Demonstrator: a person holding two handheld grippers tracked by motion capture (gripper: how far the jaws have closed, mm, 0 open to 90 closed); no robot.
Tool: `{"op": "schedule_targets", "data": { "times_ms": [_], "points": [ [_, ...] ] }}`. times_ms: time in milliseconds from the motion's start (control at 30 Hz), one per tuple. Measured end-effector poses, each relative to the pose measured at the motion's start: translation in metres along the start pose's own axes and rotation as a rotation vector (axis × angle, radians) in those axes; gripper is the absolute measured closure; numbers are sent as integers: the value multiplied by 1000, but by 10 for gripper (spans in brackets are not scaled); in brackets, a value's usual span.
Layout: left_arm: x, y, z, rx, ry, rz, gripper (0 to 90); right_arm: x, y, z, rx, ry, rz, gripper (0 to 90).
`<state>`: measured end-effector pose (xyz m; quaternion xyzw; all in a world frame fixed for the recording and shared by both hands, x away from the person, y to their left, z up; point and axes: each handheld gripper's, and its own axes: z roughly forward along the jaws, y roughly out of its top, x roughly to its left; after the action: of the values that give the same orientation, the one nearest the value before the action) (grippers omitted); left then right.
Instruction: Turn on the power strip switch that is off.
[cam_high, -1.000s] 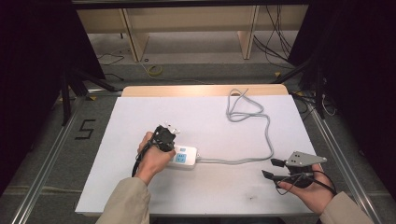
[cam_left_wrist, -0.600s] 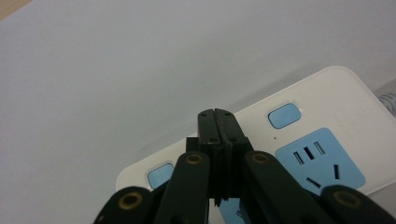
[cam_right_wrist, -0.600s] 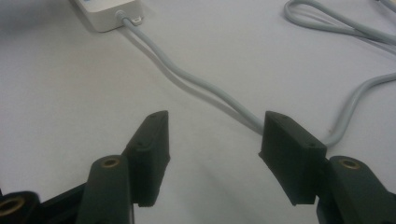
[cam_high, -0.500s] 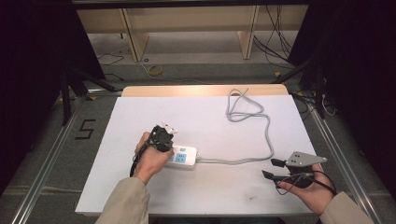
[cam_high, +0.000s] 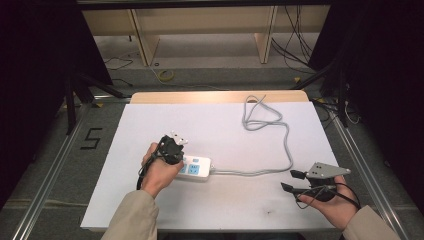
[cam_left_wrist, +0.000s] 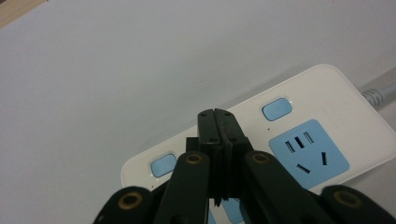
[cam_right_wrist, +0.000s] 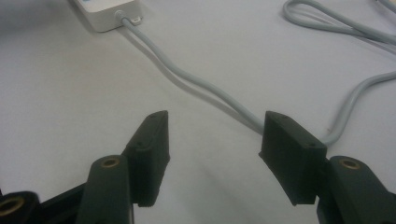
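Observation:
A white power strip (cam_high: 196, 167) with blue sockets lies on the white table, its grey cable (cam_high: 270, 125) looping toward the far edge. My left gripper (cam_high: 171, 147) hangs right over the strip's left end. In the left gripper view its jaws are pressed together with nothing between them, the left gripper (cam_left_wrist: 215, 116) tip just above the strip (cam_left_wrist: 322, 98), between two blue buttons (cam_left_wrist: 277, 108). My right gripper (cam_high: 293, 181) rests near the front right, and in the right gripper view its fingers (cam_right_wrist: 152, 144) stand wide apart over the cable (cam_right_wrist: 196, 86), gripping nothing.
The white table top (cam_high: 150, 210) has a wooden strip (cam_high: 215, 96) along its far edge. Metal rails (cam_high: 45, 180) run along both sides on the floor. A wooden shelf frame (cam_high: 145, 40) stands beyond the table, with dark cables at the right.
The left hand has shifted slightly over the power strip's left end. The right hand and its gripper have stayed put.

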<state>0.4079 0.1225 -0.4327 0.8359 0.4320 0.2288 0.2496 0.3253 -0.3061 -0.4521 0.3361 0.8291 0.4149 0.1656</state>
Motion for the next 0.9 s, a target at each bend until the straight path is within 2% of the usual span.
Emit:
{"op": "schedule_targets", "data": {
  "times_ms": [900],
  "points": [
    [-3, -2, -6, -28, -23, -9, 893, -1, 0, -1, -2, -1, 0, 421]
  ]
}}
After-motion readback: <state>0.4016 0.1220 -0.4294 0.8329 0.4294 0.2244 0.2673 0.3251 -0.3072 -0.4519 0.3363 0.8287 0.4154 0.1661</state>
